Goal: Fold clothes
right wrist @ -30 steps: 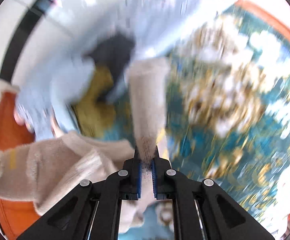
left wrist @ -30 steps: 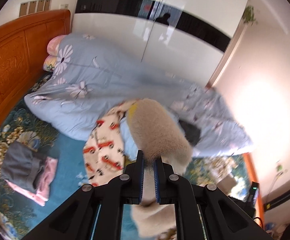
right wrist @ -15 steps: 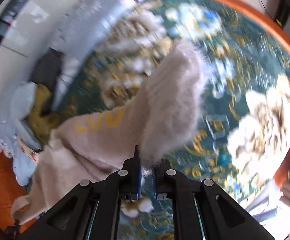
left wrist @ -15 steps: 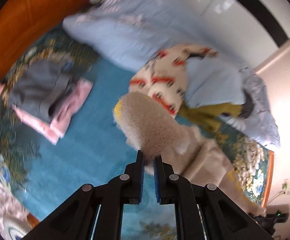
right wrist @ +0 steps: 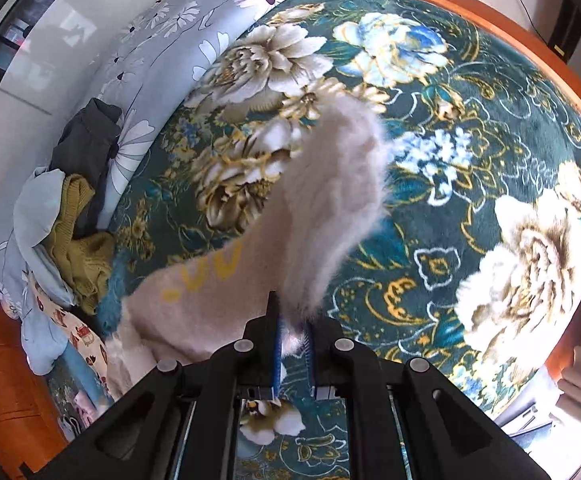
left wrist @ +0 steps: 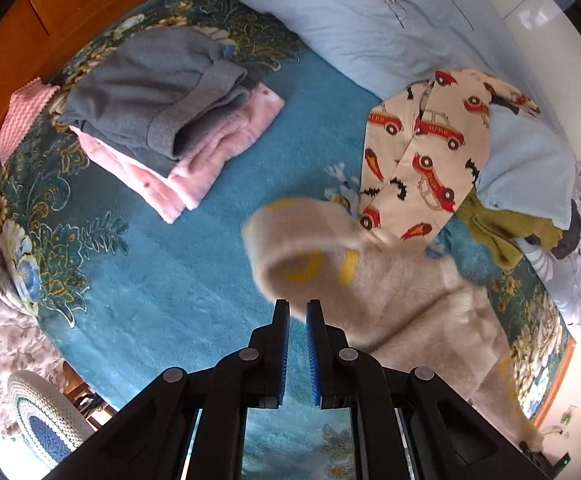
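A fluffy beige sweater (left wrist: 390,292) with yellow letters hangs over the teal floral bed cover (left wrist: 162,280). My left gripper (left wrist: 297,312) is shut on one edge of it; the cloth curls up ahead of the fingers. My right gripper (right wrist: 290,320) is shut on another edge of the beige sweater (right wrist: 322,208), which rises in front of the fingers and trails off to the left. A folded stack, a grey garment (left wrist: 150,84) on a pink one (left wrist: 210,148), lies at the upper left in the left wrist view.
A pile of unfolded clothes lies at the right in the left wrist view: car-print pyjamas (left wrist: 422,152), a light blue garment (left wrist: 522,160), an olive knit (left wrist: 502,232). A pale blue floral quilt (left wrist: 370,16) lies behind. Wooden bed frame (right wrist: 470,4) borders the cover.
Both grippers have swung down over the bed with the sweater. The left view now looks at the folded stack and cover; the sweater has dropped lower and spread between the grippers.
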{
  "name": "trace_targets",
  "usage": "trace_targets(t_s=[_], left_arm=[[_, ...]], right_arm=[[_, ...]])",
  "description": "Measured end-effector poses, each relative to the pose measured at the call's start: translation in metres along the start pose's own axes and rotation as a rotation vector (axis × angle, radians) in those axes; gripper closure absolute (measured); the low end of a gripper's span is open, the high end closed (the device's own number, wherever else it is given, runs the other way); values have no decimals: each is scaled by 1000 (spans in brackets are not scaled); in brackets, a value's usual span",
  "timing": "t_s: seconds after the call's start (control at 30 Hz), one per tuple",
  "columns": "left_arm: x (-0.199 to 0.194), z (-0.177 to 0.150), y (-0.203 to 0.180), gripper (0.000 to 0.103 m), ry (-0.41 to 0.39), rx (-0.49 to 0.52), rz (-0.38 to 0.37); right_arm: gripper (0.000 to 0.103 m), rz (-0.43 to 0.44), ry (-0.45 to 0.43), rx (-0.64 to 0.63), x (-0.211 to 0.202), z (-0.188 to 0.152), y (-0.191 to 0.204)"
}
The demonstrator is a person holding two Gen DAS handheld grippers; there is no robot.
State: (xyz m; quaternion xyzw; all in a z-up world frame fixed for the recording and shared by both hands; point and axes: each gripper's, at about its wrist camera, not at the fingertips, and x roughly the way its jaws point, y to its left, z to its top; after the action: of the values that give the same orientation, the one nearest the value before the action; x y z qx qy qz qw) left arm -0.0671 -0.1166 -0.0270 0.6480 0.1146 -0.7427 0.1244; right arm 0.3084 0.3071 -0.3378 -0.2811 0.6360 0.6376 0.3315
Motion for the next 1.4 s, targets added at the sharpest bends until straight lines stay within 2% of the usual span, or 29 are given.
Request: trace_targets(t_s=[0.07,0.13,0.17,0.2,0.33,0.4,0.5,0.57,0.7,0.8,0.9,1.0,1.07,1.1,1.13,1.2,1.3,1.4], left_arm=[[4,-4,-9,91,10,59,20],[12,-8,-22,84,34,109,19],[16,-10,-29,81,47,133,17],[22,-12,-37,75,63,158,10],[48,-19,-80,64,125,260,-16],[61,-22,-101,60,151,302,-25],[86,-25,-134,51,199,370,-36],[106,-27,-157,49,240,416,-36],[144,-29,-192,47,305,487,-24],[168,-27,-213,44,321,533,-9],[189,-21,-228,44,320,556,20],[203,-16,-240,47,321,550,4],[208,-15,-246,60,327,553,-9],[210,-16,-249,73,333,554,-16],[211,-17,-252,79,340,560,-21],[206,-21,-255,88,331,588,-43],[186,-27,-251,89,301,618,-122],[146,-41,-236,90,250,663,-185]], right_arm=[[91,-36,-5,-14,3,5,6],[80,-89,-27,-18,2,8,9],[65,-119,-46,-11,0,11,10],[55,-148,-68,0,-2,14,11],[53,-233,-133,-54,-7,26,30],[52,-231,-128,-98,-4,31,42],[48,-192,-63,-172,10,28,66],[48,-174,-5,-206,24,17,80],[48,-111,150,-282,57,-24,101],[48,-116,232,-325,72,-50,105],[48,-151,305,-351,83,-64,100],[48,-179,340,-358,86,-67,94],[48,-194,347,-350,87,-65,92],[48,-200,349,-344,87,-63,91],[48,-203,350,-337,87,-61,90],[48,-200,346,-323,87,-56,91],[48,-183,333,-312,85,-49,97],[48,-157,322,-305,81,-44,104]])
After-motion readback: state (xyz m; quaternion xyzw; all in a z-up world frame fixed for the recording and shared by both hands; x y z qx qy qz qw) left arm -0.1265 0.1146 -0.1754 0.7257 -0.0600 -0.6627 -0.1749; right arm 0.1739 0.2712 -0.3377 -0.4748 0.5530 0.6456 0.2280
